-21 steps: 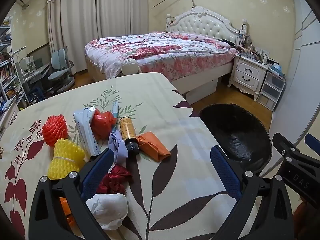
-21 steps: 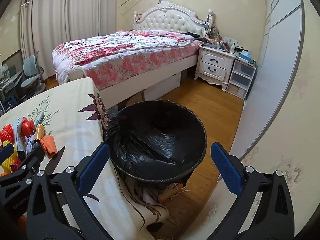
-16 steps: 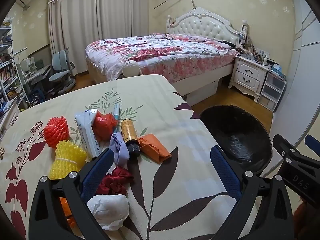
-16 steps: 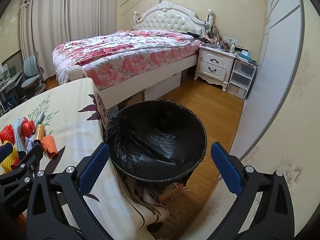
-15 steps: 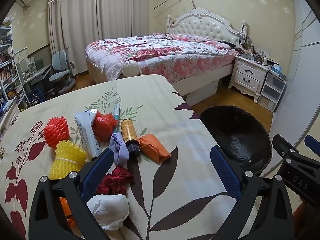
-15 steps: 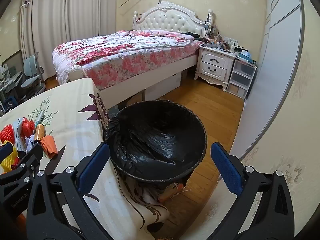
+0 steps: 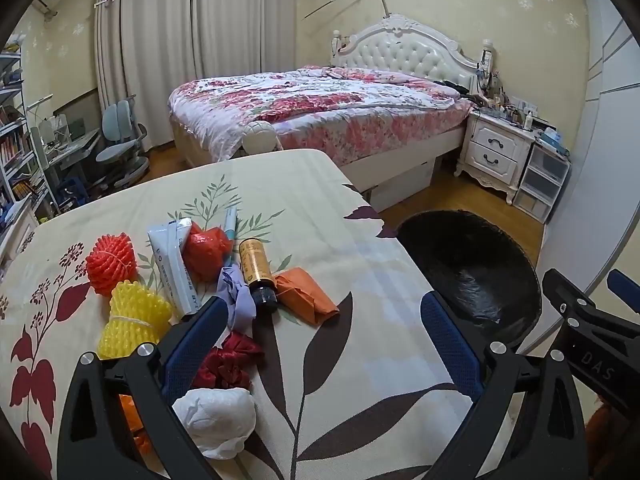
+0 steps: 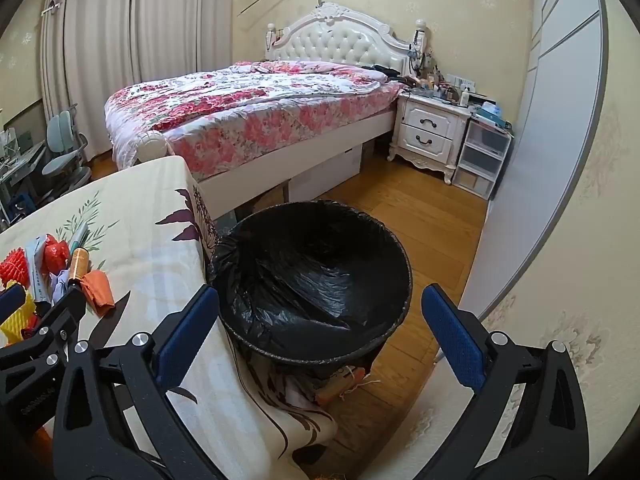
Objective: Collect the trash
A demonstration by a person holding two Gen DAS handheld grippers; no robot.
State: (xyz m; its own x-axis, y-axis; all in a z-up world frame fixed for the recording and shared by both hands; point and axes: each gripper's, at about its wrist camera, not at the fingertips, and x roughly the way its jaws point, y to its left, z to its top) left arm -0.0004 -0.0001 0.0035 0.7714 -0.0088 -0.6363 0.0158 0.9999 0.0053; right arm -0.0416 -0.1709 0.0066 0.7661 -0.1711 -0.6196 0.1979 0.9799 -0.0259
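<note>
Trash lies on the table's leaf-patterned cloth [image 7: 304,200]: a red foam net [image 7: 110,258], a yellow foam net [image 7: 132,316], a white tube box [image 7: 174,264], a red wrapper [image 7: 206,246], a brown bottle [image 7: 256,272], an orange wrapper [image 7: 306,294], a purple scrap [image 7: 238,296], dark red paper [image 7: 230,360] and a white wad [image 7: 218,414]. My left gripper [image 7: 320,336] is open and empty above the table's near part. My right gripper [image 8: 320,320] is open and empty over the black-lined bin [image 8: 312,280], which stands on the floor beside the table.
A bed [image 7: 320,108] with a flowered cover stands beyond the table. A white nightstand [image 8: 430,136] and plastic drawers [image 8: 482,158] stand by the wall. Desk chairs [image 7: 120,148] and shelves are at the far left. A wardrobe door [image 8: 540,160] is at the right.
The left wrist view has shifted very slightly; the trash sits a touch lower and further right in it. Both grippers stay open and nothing has been picked up.
</note>
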